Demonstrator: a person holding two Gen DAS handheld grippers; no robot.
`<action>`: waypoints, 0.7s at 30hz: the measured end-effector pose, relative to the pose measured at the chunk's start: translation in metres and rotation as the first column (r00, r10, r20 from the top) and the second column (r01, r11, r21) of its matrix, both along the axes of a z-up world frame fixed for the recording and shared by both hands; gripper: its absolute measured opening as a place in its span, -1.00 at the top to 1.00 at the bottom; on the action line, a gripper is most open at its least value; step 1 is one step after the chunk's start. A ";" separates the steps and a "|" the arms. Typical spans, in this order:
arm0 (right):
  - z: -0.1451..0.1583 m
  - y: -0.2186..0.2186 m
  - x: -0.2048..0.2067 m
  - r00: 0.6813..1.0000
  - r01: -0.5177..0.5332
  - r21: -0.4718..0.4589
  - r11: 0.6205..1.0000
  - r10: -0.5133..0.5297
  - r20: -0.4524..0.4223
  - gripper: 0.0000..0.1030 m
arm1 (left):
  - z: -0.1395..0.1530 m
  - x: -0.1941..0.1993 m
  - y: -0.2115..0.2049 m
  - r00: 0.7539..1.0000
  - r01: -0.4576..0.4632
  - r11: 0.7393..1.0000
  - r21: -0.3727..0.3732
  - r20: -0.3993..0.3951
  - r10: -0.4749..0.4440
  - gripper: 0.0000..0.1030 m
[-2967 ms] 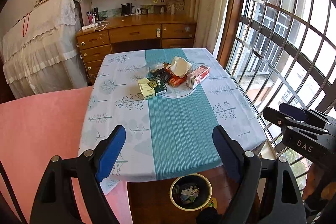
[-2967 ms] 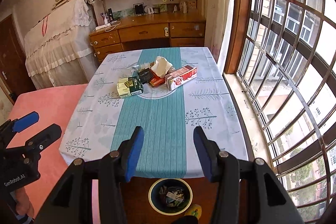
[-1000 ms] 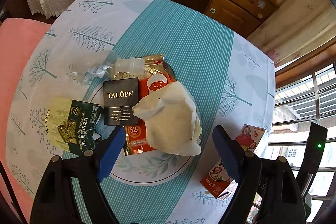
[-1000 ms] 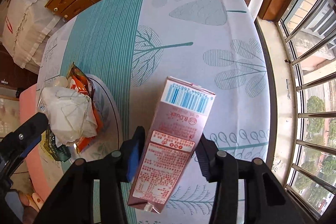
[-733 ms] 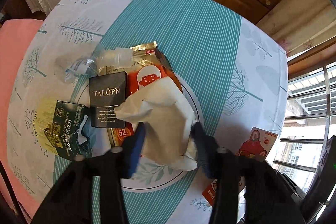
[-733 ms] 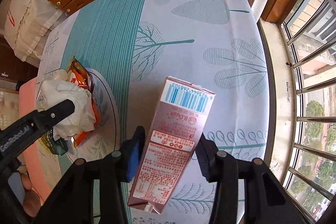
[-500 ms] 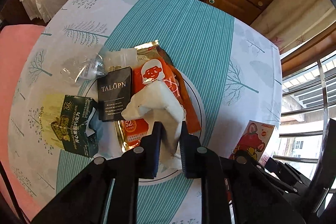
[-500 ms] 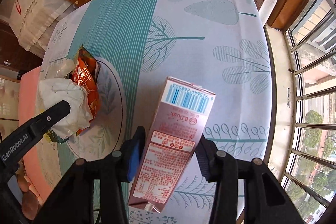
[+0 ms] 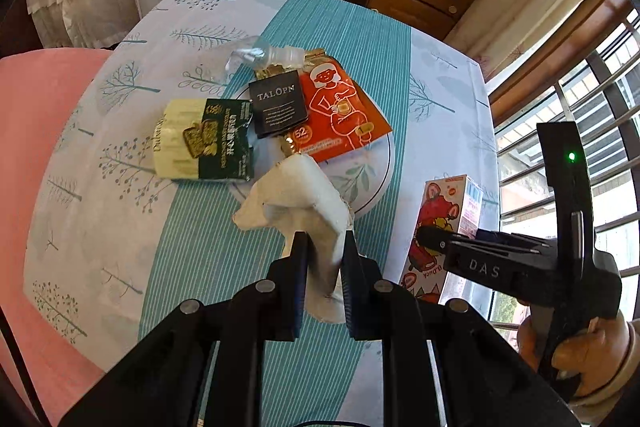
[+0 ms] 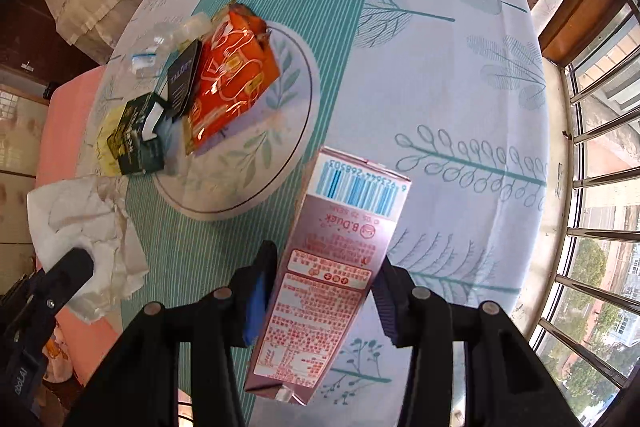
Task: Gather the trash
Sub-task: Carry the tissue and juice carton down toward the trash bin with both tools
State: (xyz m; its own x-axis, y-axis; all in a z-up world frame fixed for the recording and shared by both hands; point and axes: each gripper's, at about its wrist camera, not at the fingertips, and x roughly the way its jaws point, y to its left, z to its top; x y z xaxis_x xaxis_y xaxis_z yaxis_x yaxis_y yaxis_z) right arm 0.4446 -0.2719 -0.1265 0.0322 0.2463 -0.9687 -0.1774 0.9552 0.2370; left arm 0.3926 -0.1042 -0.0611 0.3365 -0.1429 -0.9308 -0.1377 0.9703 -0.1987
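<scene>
White crumpled tissue [image 9: 304, 203] was pinched in your left gripper [image 9: 323, 259], whose jaws had just closed on it and lifted it off the orange packet [image 9: 340, 111], so one more piece was collected. Your right gripper [image 10: 324, 291] clamped the pink carton [image 10: 336, 259] above the tablecloth [image 10: 440, 67]. Both grippers pointed steeply down. Farther away, the green box [image 9: 204, 143] and black sachet [image 9: 278, 103] waited by the plate [image 10: 288, 131].
</scene>
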 end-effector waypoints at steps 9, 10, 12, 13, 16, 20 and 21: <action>0.016 0.040 -0.065 0.999 -0.035 -0.017 0.999 0.035 -0.013 0.11 | 0.021 -0.072 0.047 0.998 0.019 1.000 -0.011 0.061 -0.018 0.74; 0.019 0.045 -0.075 0.999 -0.032 -0.018 0.999 0.032 -0.009 0.11 | 0.024 -0.080 0.053 0.997 0.023 1.000 -0.015 0.070 -0.022 0.74; 0.025 0.055 -0.092 1.000 -0.026 -0.019 0.999 0.026 0.003 0.11 | 0.027 -0.096 0.065 0.996 0.037 0.999 -0.020 0.084 -0.036 0.74; 0.029 0.061 -0.103 1.000 -0.019 -0.020 1.000 0.019 0.011 0.11 | 0.029 -0.104 0.070 0.995 0.049 0.999 -0.021 0.090 -0.047 0.74; 0.039 0.075 -0.133 1.000 0.013 -0.017 1.000 -0.013 0.018 0.11 | 0.033 -0.132 0.088 0.991 0.089 0.996 -0.022 0.105 -0.087 0.74; 0.049 0.092 -0.179 0.996 0.079 -0.013 0.997 -0.079 0.043 0.11 | 0.036 -0.172 0.114 0.980 0.154 0.988 -0.017 0.127 -0.151 0.74; 0.051 0.097 -0.192 0.994 0.098 -0.012 0.995 -0.097 0.049 0.11 | 0.036 -0.184 0.122 0.977 0.172 0.985 -0.010 0.133 -0.169 0.74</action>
